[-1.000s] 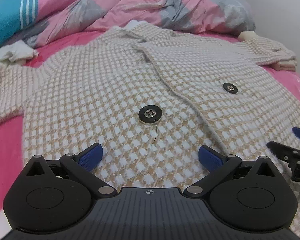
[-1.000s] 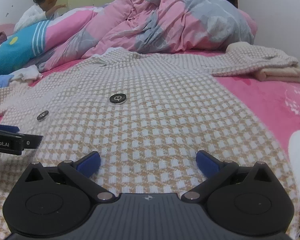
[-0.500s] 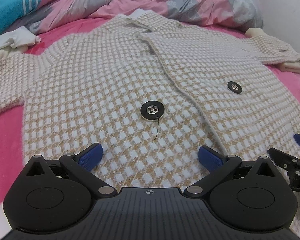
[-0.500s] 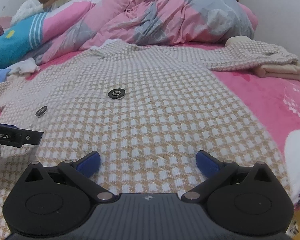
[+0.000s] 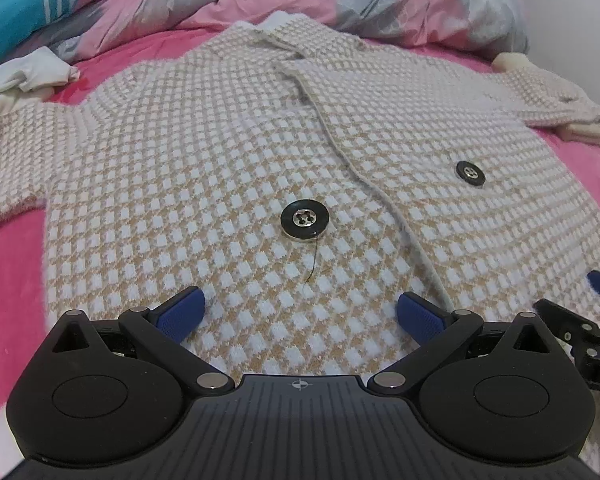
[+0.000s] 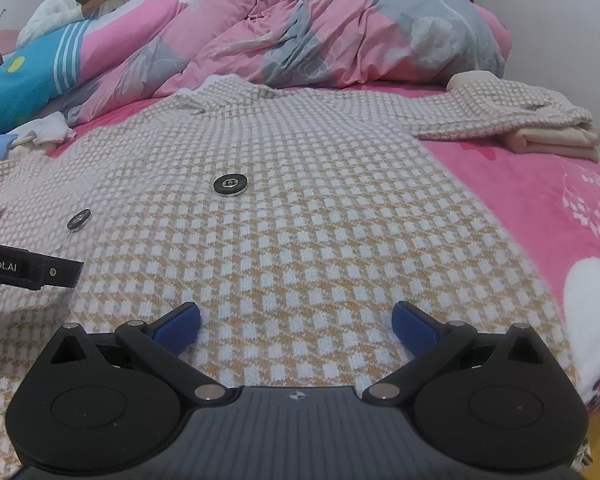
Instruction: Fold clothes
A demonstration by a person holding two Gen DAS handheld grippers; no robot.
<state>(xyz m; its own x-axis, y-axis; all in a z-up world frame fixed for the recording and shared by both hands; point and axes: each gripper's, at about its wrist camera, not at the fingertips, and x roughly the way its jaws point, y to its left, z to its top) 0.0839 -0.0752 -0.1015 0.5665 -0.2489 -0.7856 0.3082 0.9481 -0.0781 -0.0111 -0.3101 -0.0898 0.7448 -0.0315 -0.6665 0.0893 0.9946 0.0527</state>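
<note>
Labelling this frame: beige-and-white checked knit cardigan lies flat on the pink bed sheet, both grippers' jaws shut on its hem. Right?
Not quite. The beige-and-white checked knit cardigan does lie flat on the pink bed sheet, but the jaws are open, not shut on the hem: the left gripper in the left wrist view, the right gripper in the right wrist view, each with blue pads spread apart over the fabric.

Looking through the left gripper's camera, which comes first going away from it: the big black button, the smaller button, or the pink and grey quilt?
1. Big black button, straight ahead of the left gripper, on the cardigan.
2. Smaller button, farther, off to the right.
3. Pink and grey quilt, farthest, heaped behind the collar.
</note>
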